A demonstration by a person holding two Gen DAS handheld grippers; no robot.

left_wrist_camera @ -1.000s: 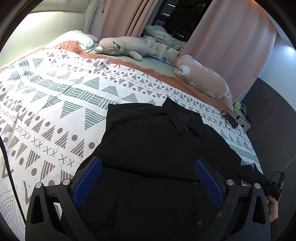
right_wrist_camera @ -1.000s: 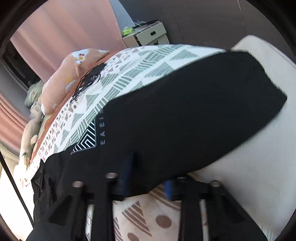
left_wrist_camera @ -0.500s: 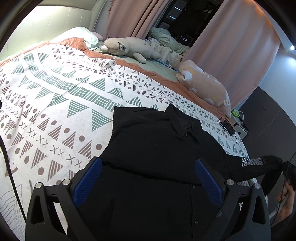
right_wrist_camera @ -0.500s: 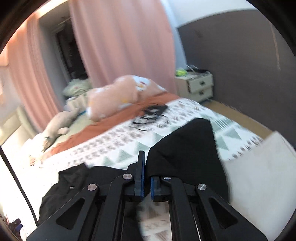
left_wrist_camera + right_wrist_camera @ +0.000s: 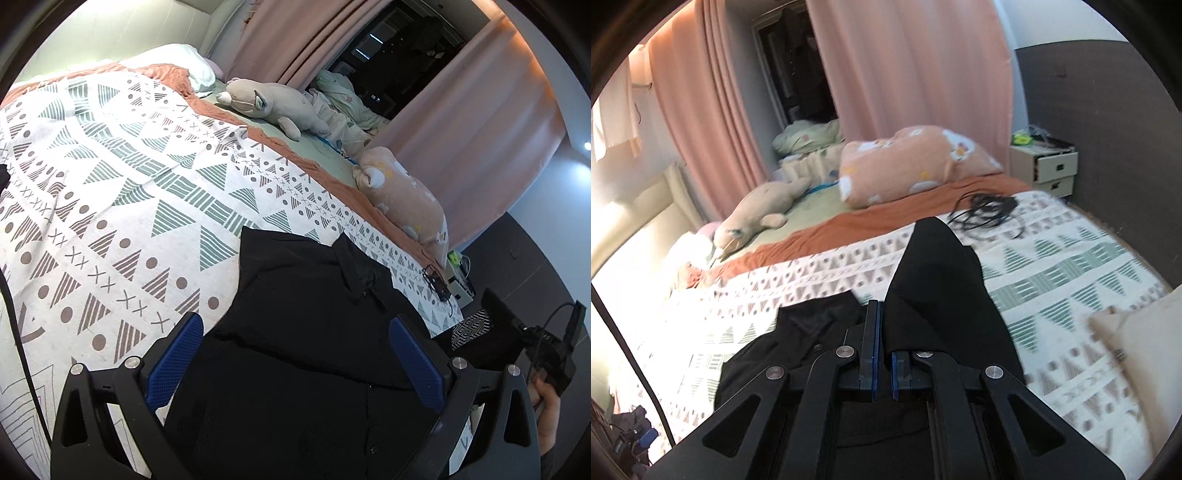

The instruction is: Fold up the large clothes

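Now sleeve (image 5: pixel 938 280) higher in right claw (image 5: pixel 882 332)

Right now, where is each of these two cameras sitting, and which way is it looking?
Left wrist: on the left gripper, open over the black shirt, looking across the bed; a hand shows.
Right wrist: on the right gripper, shut on the shirt's sleeve, facing the pink curtains.
Both show the shirt, the patterned bedspread and the peach plush pillow.
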